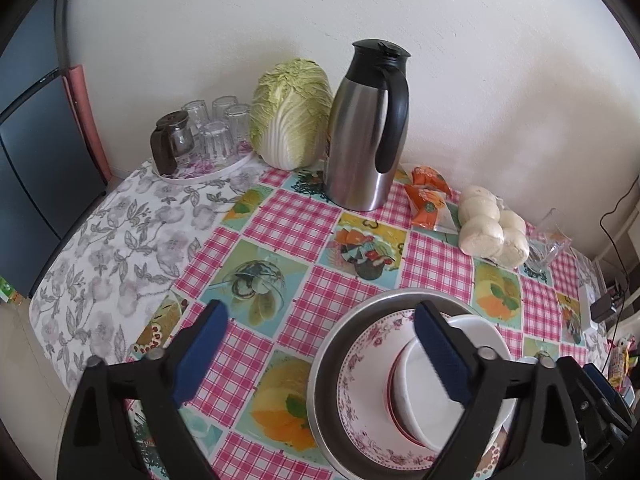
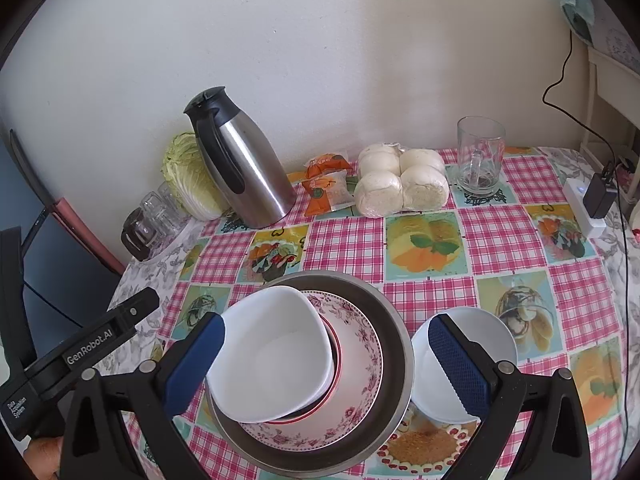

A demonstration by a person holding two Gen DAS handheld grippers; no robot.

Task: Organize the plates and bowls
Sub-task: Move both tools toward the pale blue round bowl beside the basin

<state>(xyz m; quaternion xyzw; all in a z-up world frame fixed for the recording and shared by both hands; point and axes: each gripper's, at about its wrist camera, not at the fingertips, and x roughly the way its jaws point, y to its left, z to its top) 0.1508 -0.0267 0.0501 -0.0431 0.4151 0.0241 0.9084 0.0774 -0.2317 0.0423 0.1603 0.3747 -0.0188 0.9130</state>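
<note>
Both hand-held grippers, left (image 1: 320, 354) and right (image 2: 328, 358), released; white bowl (image 2: 272, 356) tilted in pan (image 2: 394, 364), liable to slide if nudged.

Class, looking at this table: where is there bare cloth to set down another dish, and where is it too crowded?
Free: the checked cloth between the thermos and the metal pan, and the patch right of the loose white bowl. Also the floral cloth left of the pan. Crowded: the back edge, with glasses, cabbage, buns and mug.
</note>
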